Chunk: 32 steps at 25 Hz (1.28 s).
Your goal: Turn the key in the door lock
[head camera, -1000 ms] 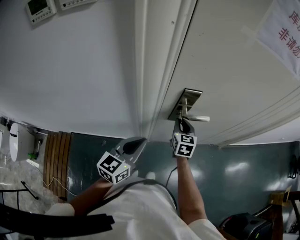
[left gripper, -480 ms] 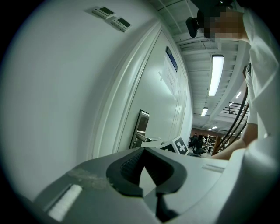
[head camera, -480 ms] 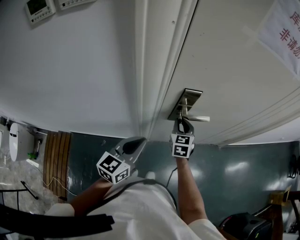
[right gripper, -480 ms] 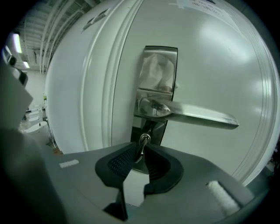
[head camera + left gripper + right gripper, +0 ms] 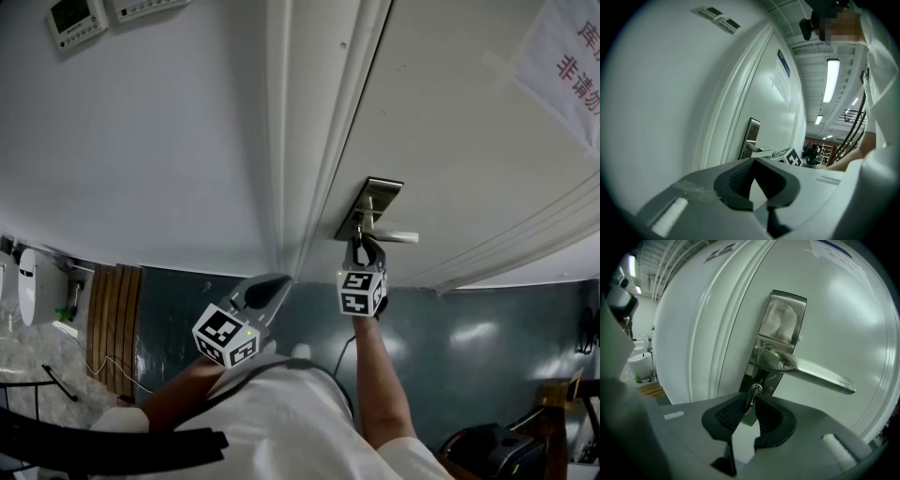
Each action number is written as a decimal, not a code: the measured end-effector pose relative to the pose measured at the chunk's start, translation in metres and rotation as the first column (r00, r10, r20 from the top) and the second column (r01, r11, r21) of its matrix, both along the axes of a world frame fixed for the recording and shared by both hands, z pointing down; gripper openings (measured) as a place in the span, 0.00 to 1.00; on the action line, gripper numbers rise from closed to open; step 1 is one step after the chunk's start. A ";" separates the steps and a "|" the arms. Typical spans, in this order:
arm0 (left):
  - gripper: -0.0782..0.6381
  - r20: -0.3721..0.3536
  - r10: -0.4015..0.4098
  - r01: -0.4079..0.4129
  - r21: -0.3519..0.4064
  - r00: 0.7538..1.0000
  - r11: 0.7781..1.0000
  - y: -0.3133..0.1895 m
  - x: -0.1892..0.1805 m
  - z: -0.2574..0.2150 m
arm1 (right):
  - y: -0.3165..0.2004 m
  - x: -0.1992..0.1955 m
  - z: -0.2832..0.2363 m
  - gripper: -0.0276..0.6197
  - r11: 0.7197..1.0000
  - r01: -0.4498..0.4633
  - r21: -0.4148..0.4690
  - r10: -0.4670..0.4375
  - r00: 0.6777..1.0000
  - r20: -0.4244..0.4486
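A steel lock plate (image 5: 782,329) with a lever handle (image 5: 813,372) sits on the white door (image 5: 450,141). A small silver key (image 5: 752,395) sticks out of the keyhole below the lever. My right gripper (image 5: 751,401) is shut on the key's head, with both dark pads against it. In the head view the right gripper (image 5: 362,247) reaches up to the plate (image 5: 371,204) just under the lever (image 5: 396,236). My left gripper (image 5: 273,285) hangs shut and empty by the door frame, away from the lock. From the left gripper (image 5: 753,161), the plate (image 5: 752,136) shows ahead.
The white door frame (image 5: 300,141) runs left of the lock, with a plain wall (image 5: 141,159) beyond it. Two wall panels (image 5: 80,17) hang at the upper left. A paper notice (image 5: 567,56) is taped to the door. A wooden rack (image 5: 112,323) stands at the lower left.
My right gripper has rolled about its own axis with the key in it; its marker cube swung slightly left. The left gripper has not moved.
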State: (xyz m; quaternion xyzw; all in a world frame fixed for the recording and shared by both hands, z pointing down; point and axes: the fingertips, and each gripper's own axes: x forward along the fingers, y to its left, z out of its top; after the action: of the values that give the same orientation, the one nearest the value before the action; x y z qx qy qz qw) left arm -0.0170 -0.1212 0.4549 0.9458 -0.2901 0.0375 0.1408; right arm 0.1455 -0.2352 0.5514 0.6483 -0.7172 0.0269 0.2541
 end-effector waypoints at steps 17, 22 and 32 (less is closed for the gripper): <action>0.11 -0.003 0.000 0.000 0.002 1.000 1.000 0.000 0.000 0.000 | 0.001 -0.005 0.001 0.13 0.995 0.096 -0.034 -0.101 0.947 -0.304; 0.11 -0.008 0.000 0.001 0.004 1.000 1.000 0.002 0.001 -0.001 | 0.002 -0.006 0.003 0.14 0.985 0.160 -0.063 -0.171 0.885 -0.433; 0.11 -0.012 0.009 -0.009 0.009 1.000 1.000 0.006 0.003 -0.002 | 0.004 -0.008 0.007 0.15 0.962 0.242 -0.123 -0.265 0.733 -0.626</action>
State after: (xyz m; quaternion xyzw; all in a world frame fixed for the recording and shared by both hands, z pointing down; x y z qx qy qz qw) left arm -0.0144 -0.1150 0.4531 0.9480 -0.2851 0.0309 0.1381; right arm 0.1370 -0.2314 0.5583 0.5108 -0.6693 -0.2174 0.4938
